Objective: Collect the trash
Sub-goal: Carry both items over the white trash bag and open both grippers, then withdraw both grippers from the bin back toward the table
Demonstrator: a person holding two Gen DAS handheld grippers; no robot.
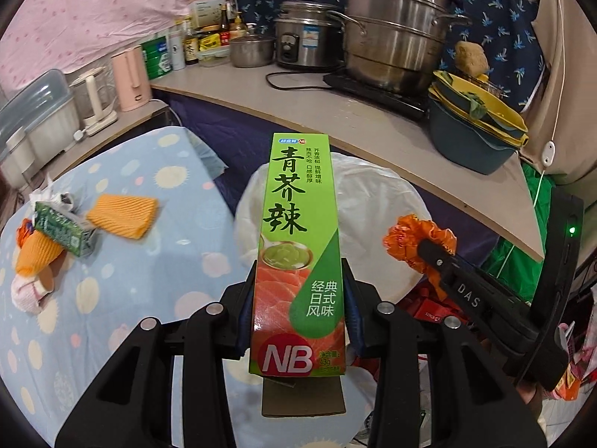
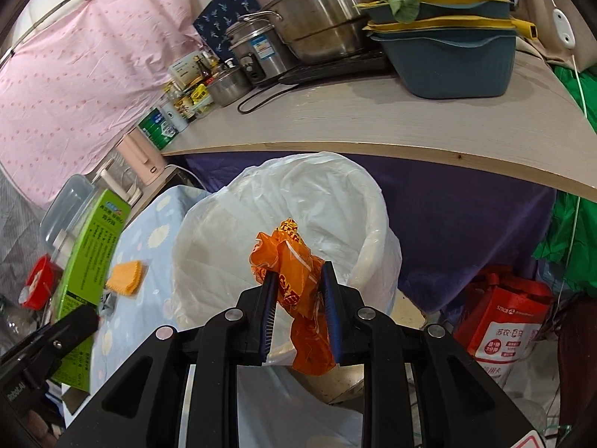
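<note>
Over the lined bin [image 2: 283, 194], left tool [image 1: 300, 280] clamps wasabi box [image 1: 298, 246], right tool [image 2: 300, 280] pinches orange wrapper [image 2: 298, 280].

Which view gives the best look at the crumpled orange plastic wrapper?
The right wrist view: the crumpled orange plastic wrapper sits centred, pinched in the right gripper over the white-lined trash bin. The left wrist view shows only its ruffled end, off to the side.

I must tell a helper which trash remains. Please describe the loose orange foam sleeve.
On the pale blue dotted tablecloth, left of the white-lined bin, lies a flat ribbed orange foam sleeve. Unlike its orange neighbour under the small green carton, it lies alone.
</note>
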